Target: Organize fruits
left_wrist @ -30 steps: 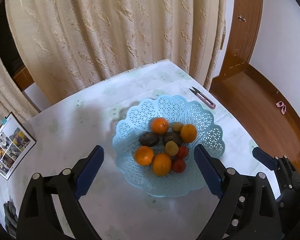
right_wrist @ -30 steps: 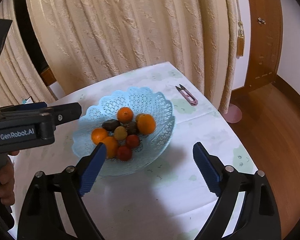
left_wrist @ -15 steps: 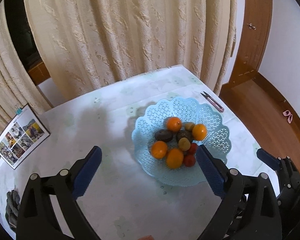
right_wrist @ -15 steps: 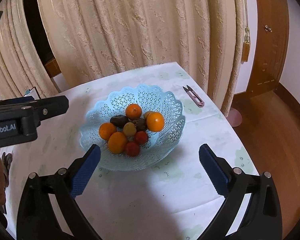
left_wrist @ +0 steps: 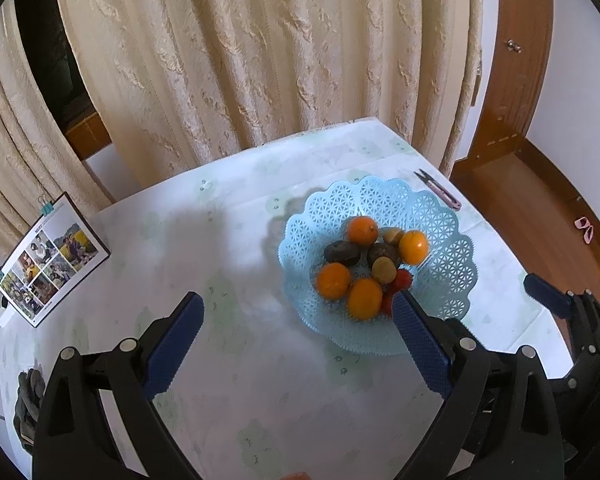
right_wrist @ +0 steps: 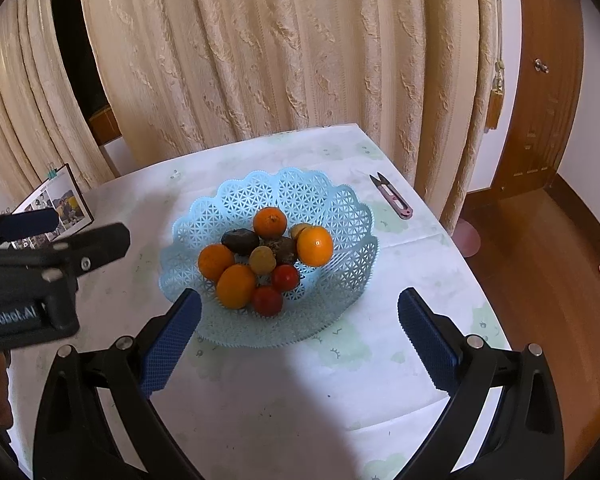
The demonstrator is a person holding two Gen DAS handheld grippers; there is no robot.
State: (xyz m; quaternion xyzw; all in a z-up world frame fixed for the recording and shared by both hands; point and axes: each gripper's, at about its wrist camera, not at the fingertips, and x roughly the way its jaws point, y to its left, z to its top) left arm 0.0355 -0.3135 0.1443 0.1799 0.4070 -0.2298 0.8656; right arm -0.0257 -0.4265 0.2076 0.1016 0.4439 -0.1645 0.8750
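A light blue lattice basket (left_wrist: pixel 440 216) (right_wrist: pixel 340 208) stands on the white table. It holds several oranges (left_wrist: pixel 363 230) (right_wrist: pixel 315 246), dark brown fruits (left_wrist: pixel 342 252) (right_wrist: pixel 240 241), small yellowish fruits (right_wrist: pixel 262 260) and red tomatoes (right_wrist: pixel 267 300). My left gripper (left_wrist: pixel 298 320) is open and empty, above the table to the basket's left and near side. My right gripper (right_wrist: pixel 299 318) is open and empty, held above the basket's near rim. The left gripper's body shows at the left of the right wrist view.
Pink thread snips (left_wrist: pixel 438 189) (right_wrist: pixel 392 197) lie right of the basket near the table's right edge. A clipped photo board (left_wrist: pixel 50 258) leans at the left. A dark object (left_wrist: pixel 28 404) sits at the near left. Cream curtains hang behind; wooden floor is to the right.
Both grippers have pulled back and up from the basket. In the left wrist view the basket has shifted right; in the right wrist view it has centred. Both stay open.
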